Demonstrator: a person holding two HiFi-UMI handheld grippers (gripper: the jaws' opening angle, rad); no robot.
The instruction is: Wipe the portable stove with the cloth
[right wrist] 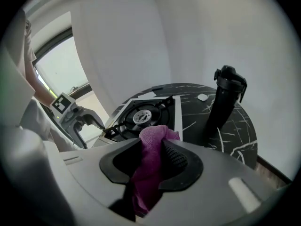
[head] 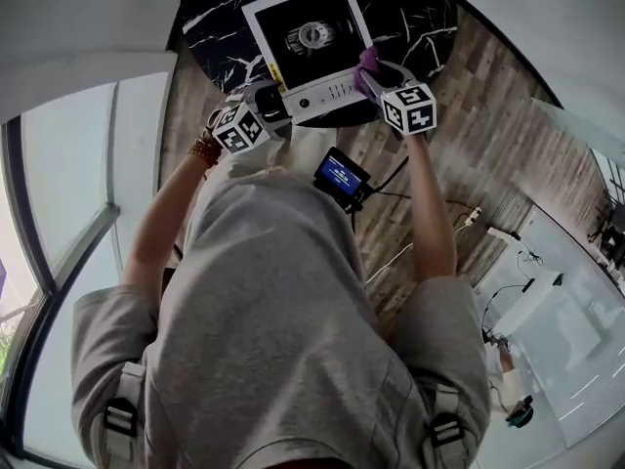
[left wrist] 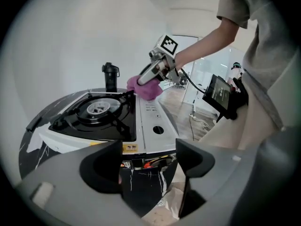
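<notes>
The white portable stove (head: 308, 42) with its black burner top sits on a round black marble table (head: 420, 18). My right gripper (head: 374, 69) is shut on a purple cloth (head: 368, 60) at the stove's front right corner, over the white control panel. In the right gripper view the cloth (right wrist: 153, 154) bulges from between the jaws, with the stove (right wrist: 146, 113) beyond. My left gripper (head: 271, 101) stands open at the stove's front left corner. In the left gripper view the stove's edge (left wrist: 141, 147) lies just ahead of the jaws, with the cloth (left wrist: 145, 87) at the far corner.
A tall black bottle (right wrist: 225, 102) stands on the table beside the stove. A small device with a blue screen (head: 341, 176) hangs at the person's waist, cables trailing over the wood floor (head: 488, 135). Glass walls stand to the left.
</notes>
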